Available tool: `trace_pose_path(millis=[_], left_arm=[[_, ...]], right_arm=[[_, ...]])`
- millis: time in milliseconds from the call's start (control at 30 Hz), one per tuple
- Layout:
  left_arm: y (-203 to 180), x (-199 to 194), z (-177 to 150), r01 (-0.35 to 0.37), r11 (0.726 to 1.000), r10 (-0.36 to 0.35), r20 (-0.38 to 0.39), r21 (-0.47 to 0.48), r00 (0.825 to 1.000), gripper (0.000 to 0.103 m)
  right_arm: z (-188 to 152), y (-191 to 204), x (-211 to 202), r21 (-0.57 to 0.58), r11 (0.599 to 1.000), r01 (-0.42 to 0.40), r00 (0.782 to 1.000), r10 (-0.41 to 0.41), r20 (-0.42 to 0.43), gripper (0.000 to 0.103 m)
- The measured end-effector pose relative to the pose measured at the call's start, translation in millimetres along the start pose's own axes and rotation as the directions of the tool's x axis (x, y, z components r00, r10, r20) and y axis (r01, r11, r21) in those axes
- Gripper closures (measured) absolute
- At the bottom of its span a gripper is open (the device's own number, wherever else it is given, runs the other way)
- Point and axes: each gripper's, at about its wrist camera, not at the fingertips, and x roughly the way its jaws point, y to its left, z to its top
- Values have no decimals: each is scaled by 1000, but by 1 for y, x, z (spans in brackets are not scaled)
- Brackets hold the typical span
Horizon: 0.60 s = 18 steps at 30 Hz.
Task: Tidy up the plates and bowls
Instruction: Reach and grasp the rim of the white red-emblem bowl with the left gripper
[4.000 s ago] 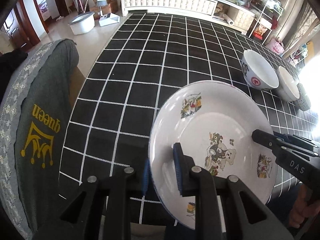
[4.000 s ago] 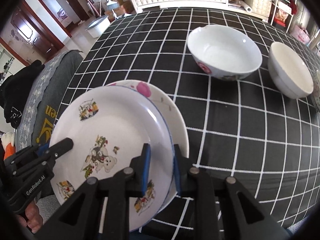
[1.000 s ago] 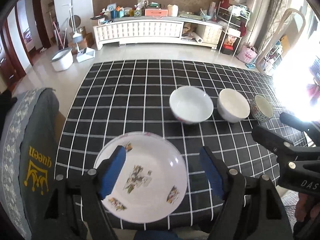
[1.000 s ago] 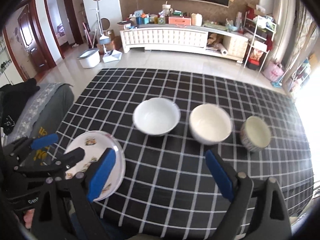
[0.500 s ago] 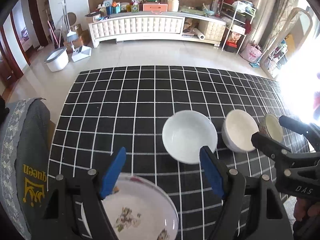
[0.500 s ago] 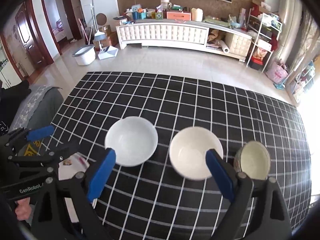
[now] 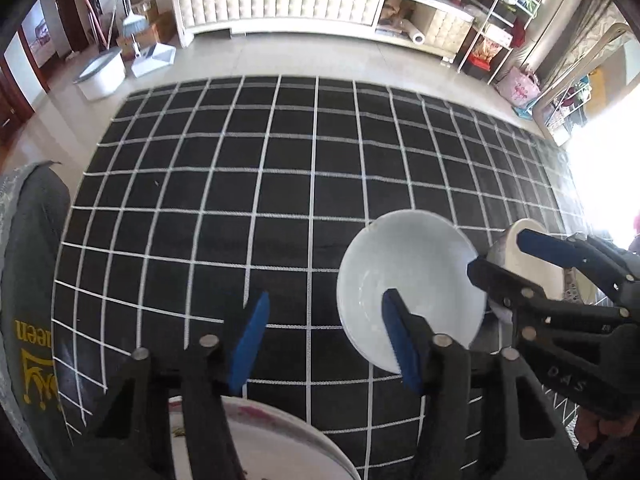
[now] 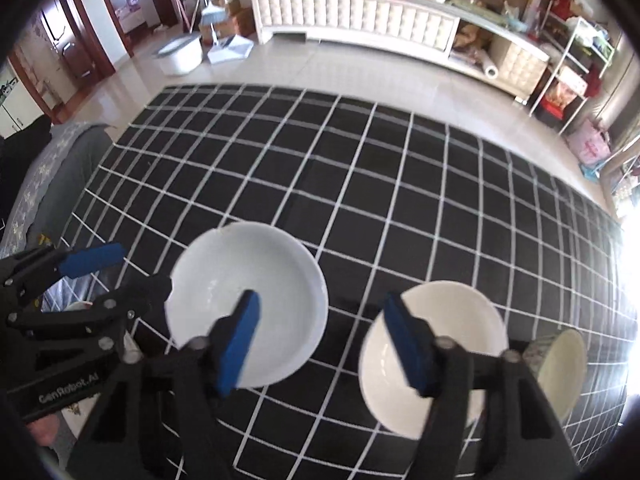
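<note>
Bowls sit in a row at lower frame on the checked table (image 8: 360,184): white bowl (image 8: 248,304), cream bowl (image 8: 448,344), small patterned bowl (image 8: 560,368) at far right. Right tool (image 8: 320,344) gapes wide, empty, straddling the gap between white and cream bowls, cream one nearer its right finger. Left tool (image 7: 324,344) also spread, empty, white bowl (image 7: 408,292) just right of its centre. Plate stack (image 7: 272,440) lies at bottom edge under it. Likely next: nest the bowls.
</note>
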Motion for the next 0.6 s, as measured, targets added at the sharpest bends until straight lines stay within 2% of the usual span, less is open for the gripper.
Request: trace_pose_path(millis=[100,267,367,433,600], left_arm=[[-2,12,-2,-13,1000,14,-22,20,1000,72],[-5,31,-6,5,1000,-4,-62,15,998,81],[-7,34,-7,20,1000,-20,-53,12,998,88],[-9,36,-8,23,1000,-22,-49,19,999,93],[-13,41,-12,12,1000,-11,-42,21,999,94]], right_arm=[[0,0,10,-1,1000,6,1000,-6,-22,46],[0,3,20,-28,1000,15,999,-16,-42,53],[-3,2,26,-29,1000,13,998,-15,-61,60],[-3,-2,29,-17,1000,-5,997,4,-71,70],[-7,-2,40,-23,999,-23,995,20,-96,82]])
